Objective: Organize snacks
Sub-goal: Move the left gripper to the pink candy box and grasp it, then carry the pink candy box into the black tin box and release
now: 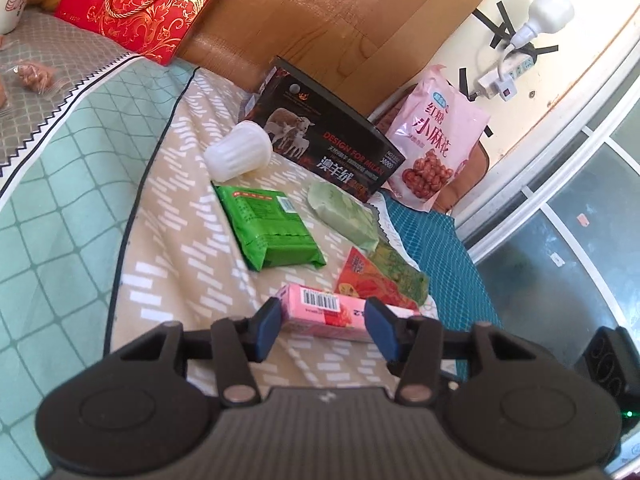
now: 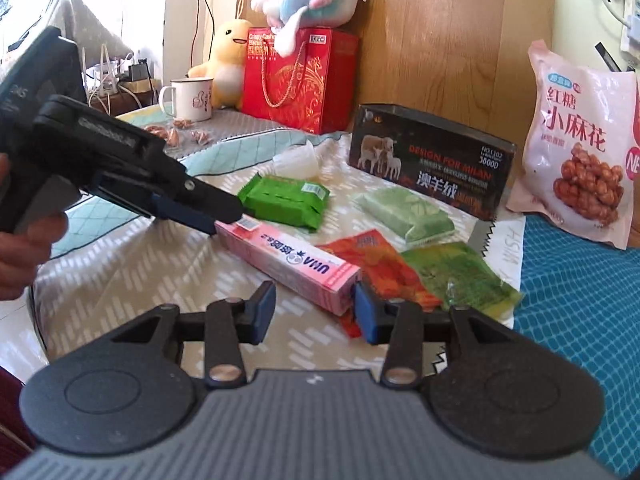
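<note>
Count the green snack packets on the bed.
3: bright green one beside the white cup, pale green one before the black box, dark green one overlapping the orange packet. More may be hidden.

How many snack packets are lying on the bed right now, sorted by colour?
Green: 3 - bright green foil pack, pale green wrapped pack, clear green leafy packet
Pink: 2 - long pink carton, tall pink pastry bag leaning upright
Orange-red: 1 - flat orange-red sachet
Total: 6
</note>
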`<state>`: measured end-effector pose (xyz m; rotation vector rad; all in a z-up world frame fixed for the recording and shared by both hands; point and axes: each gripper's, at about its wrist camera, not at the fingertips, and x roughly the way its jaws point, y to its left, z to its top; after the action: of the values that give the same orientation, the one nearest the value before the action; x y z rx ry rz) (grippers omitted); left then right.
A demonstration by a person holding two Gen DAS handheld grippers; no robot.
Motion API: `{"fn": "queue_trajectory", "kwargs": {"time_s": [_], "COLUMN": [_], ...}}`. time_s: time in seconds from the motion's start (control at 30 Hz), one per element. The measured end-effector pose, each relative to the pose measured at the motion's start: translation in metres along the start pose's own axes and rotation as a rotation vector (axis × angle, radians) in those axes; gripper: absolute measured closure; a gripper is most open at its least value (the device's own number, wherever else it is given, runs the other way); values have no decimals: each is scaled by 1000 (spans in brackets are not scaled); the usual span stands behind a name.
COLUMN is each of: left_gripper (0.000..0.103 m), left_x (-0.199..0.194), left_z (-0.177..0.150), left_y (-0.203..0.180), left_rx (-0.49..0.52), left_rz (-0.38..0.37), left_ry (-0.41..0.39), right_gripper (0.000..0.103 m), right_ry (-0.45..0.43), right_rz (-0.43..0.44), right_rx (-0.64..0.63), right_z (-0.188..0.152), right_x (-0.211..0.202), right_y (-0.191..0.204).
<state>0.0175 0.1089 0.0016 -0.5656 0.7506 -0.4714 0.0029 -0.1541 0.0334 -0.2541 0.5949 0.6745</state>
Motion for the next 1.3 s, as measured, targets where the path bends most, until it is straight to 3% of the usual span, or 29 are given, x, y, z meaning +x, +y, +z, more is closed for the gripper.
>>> {"fn": "queue_trajectory", "kwargs": {"time_s": [0.23,0.37,0.5,0.63,0.83,1.07,1.3], "left_gripper": [58,58,58,58,58,58,59], "left_x": [-2,-8,-8,4,31,83,143], "left_z": [-2,4,25,56,110,179,195], "left_y": [-3,-9,-25,-43,-55,-43,-30], "left_rx": [28,18,62,108,141,85,67], "left_rz": [20,-22,-32,-16,-28,-13,53], "left_ry": [-6,-4,-42,-96,-145,-170,-116], "right_gripper": [58,59,62,62,62,62,58], "right_ry": [5,-63,-134,-164,-219,-257,-196], "right_rz": [11,3,0,-56,-90,-141,-180], "right_rx": [9,3,32,52,164,208,278], "right_z": [3,14,33,50,76,107,109], "right_x": [5,-14,-20,-4,22,69,123], "right_y": [2,-3,-21,-40,-80,-116,-156]}}
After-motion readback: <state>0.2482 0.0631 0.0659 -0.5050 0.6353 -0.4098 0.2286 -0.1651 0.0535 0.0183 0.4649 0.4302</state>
